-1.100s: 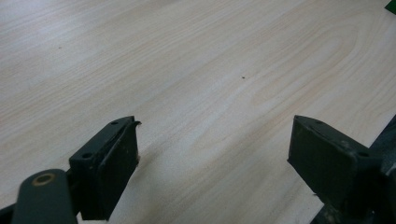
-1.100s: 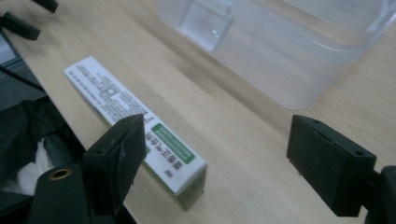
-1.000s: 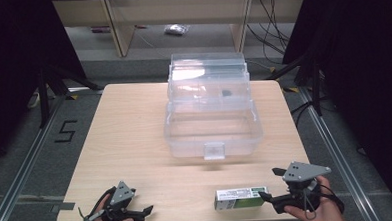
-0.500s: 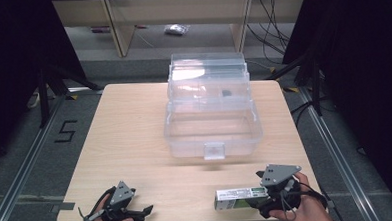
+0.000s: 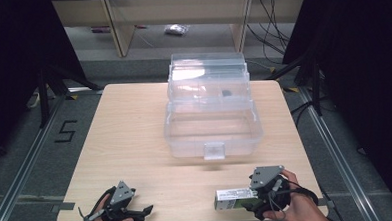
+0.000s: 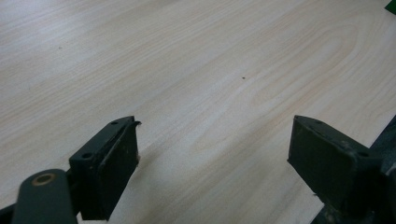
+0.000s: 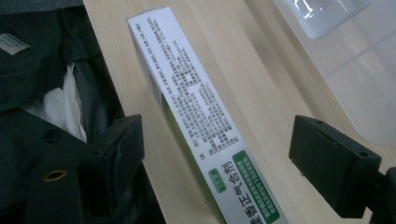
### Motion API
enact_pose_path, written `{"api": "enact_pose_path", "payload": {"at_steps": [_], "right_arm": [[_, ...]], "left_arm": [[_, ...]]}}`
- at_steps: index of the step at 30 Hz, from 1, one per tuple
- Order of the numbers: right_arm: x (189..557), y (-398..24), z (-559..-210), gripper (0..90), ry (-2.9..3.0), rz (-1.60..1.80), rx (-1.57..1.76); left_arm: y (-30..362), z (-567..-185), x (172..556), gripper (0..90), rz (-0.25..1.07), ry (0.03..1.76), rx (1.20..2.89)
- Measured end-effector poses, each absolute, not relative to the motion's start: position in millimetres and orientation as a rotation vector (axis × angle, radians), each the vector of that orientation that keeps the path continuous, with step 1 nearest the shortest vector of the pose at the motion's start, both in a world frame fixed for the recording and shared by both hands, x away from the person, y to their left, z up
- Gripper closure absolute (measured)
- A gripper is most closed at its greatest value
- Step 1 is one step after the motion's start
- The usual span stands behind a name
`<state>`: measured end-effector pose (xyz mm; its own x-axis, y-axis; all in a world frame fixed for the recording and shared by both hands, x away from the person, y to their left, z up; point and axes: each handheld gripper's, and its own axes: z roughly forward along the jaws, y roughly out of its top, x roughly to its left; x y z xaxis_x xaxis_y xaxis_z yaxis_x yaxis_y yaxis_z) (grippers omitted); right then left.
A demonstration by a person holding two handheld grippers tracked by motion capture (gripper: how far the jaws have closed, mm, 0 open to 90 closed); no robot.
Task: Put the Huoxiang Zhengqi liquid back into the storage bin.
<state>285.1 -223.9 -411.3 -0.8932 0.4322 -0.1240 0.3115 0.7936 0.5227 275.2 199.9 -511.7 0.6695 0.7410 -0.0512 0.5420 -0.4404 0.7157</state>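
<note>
A long white and green carton (image 5: 234,197) (image 7: 198,112) lies flat near the table's front edge, right of centre. My right gripper (image 5: 255,200) (image 7: 219,158) is open, its jaws on either side of the carton's right end without closing on it. At the front left corner my left gripper (image 5: 141,213) (image 6: 215,158) rests open on bare wood, with nothing between its jaws. A clear plastic box (image 5: 212,125) with its lid raised stands in the middle of the table.
The box's front latch (image 5: 214,151) faces the front edge, and a corner of the box (image 7: 341,60) shows beyond the carton. Light wooden table (image 5: 130,138) with open room on its left half. Dark clothing (image 7: 42,93) lies past the table edge. Shelving and cables stand behind the table.
My right gripper has slid left along the front edge, from beside the carton's right end to astride it. The left gripper and the carton have stayed put.
</note>
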Motion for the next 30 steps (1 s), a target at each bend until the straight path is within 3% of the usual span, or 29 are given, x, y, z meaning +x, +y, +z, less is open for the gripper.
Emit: {"api": "enact_pose_path", "payload": {"at_steps": [30], "right_arm": [[297.1, -193.2, -423.6, 25.4, 2.904, 0.486, 0.414]], "left_arm": [[199.3, -511.7, 274.4, 15.4, 0.345, 0.990, 2.147]]}}
